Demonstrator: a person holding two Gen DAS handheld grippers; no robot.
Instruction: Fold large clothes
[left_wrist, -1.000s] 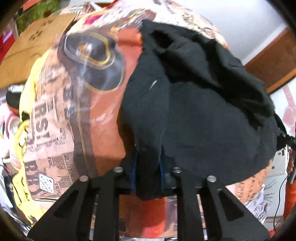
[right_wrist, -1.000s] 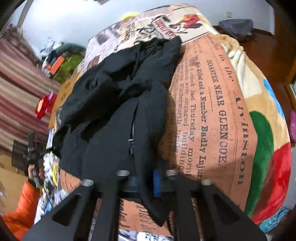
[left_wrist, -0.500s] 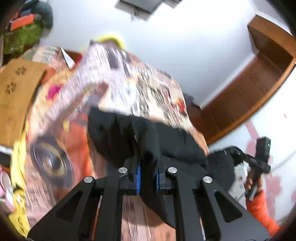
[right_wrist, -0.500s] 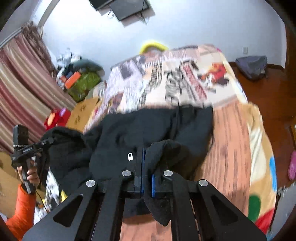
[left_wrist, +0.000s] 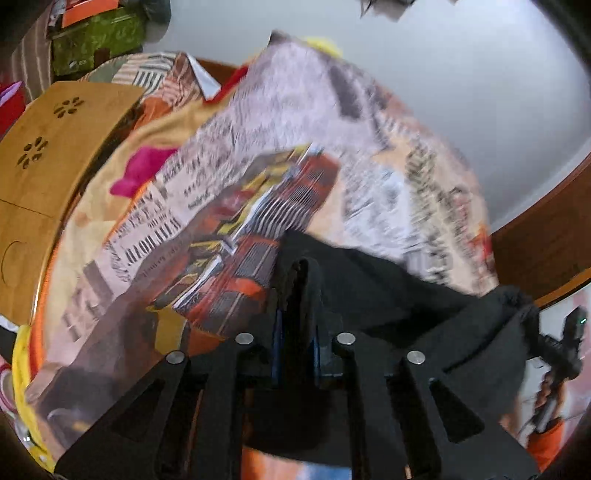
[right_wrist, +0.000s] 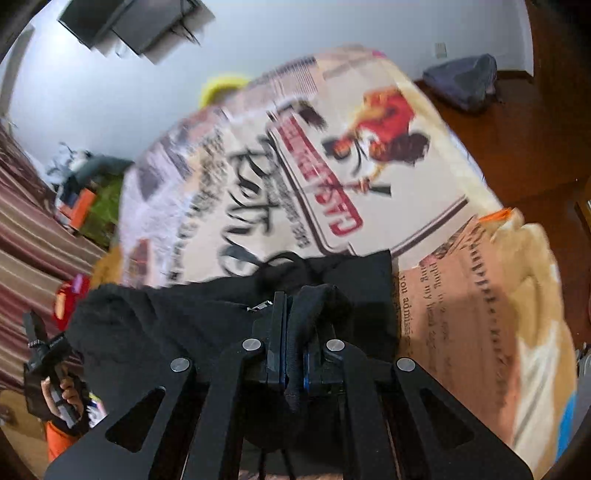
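Bedspread (right_wrist: 424, 155) ahead lies bare (passable); wooden box (left_wrist: 48, 158) flanks its left edge

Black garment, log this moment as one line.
stage: mid-fold | left tool: shut on black garment | right tool: shut on black garment | garment: over printed blanket

The printed blanket (right_wrist: 461, 295) covering the bed carries newspaper-style lettering. In the right wrist view, on its orange-brown panel at right, only the fragments "you", "my" and a word beginning "admis" can be made out, seen turned sideways; the remaining columns there are too blurred to read. A red banner with pale characters (right_wrist: 321, 177) lies mid-blanket beside large black brush-style script; neither is legible through motion blur. In the left wrist view, the blanket's (left_wrist: 332, 140) headlines and columns are smeared and unreadable. No brand, number or label is readable elsewhere.
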